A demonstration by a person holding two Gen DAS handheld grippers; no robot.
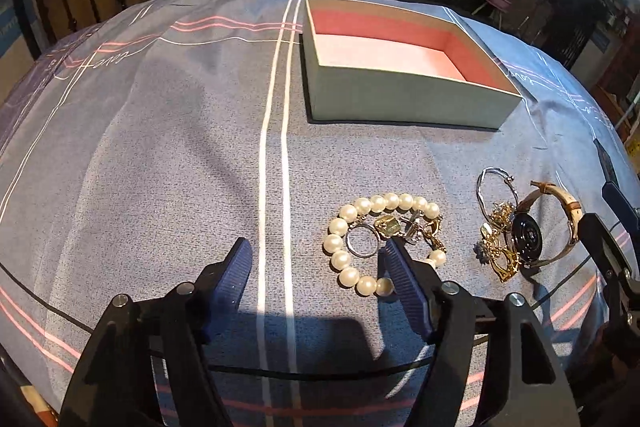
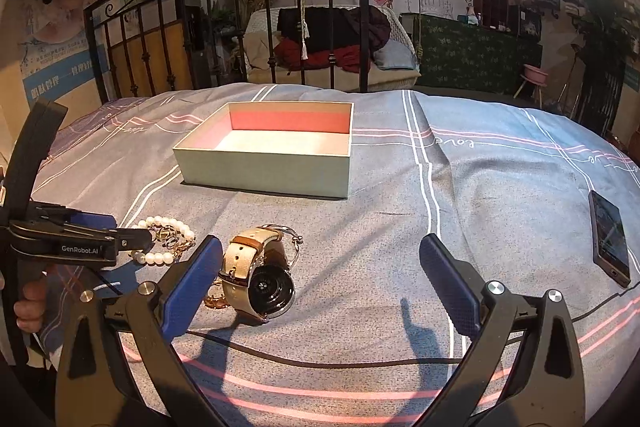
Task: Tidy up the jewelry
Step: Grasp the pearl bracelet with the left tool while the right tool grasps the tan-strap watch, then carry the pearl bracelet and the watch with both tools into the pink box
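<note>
Right now the pearl bracelet (image 1: 372, 243) lies tangled with a ring (image 1: 362, 241) and gold charms near the bedspread's (image 1: 160, 147) front edge, short of the empty box (image 1: 404, 95). Both grippers, left gripper (image 1: 316, 263) and right gripper (image 2: 320, 263), stand open, holding nothing. A careless pinch could drag the whole tangle, or nudge the watch (image 2: 260, 275).

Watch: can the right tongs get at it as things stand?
Probably yes. The watch lies uncovered on the bedspread, just beside the open right tongs' left finger, nothing between them; a slight leftward shift should do.
</note>
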